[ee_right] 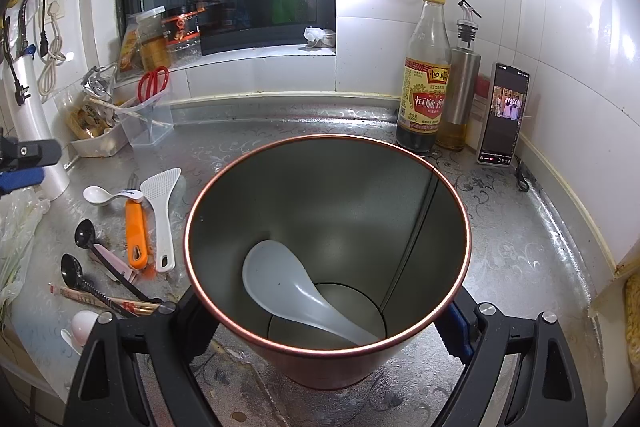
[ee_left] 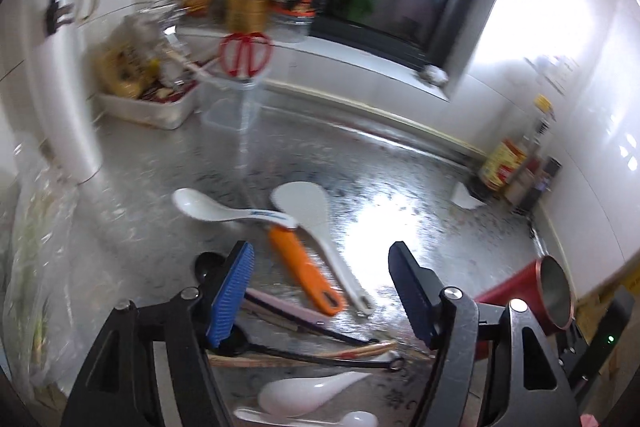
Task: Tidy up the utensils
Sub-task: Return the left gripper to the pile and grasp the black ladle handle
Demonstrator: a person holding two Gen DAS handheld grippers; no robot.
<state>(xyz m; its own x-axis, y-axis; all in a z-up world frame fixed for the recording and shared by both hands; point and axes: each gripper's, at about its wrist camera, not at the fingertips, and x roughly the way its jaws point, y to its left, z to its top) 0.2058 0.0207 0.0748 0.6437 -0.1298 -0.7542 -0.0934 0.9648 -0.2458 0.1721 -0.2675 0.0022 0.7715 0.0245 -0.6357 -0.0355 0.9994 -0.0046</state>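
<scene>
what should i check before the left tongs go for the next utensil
1. Left tongs open with nothing between them: ok.
2. Right tongs clamped on the red container, mouth tilted toward the camera: ok.
3. Room in the container: ok, only one white spoon inside.
4. Orange-handled tool free to lift: not ok, a white spoon with blue print lies across its top end.
5. Rice paddle clear of its neighbours: cannot tell, it lies close beside the orange handle.
6. Sharp view from the left wrist: not ok, blurred.
</scene>
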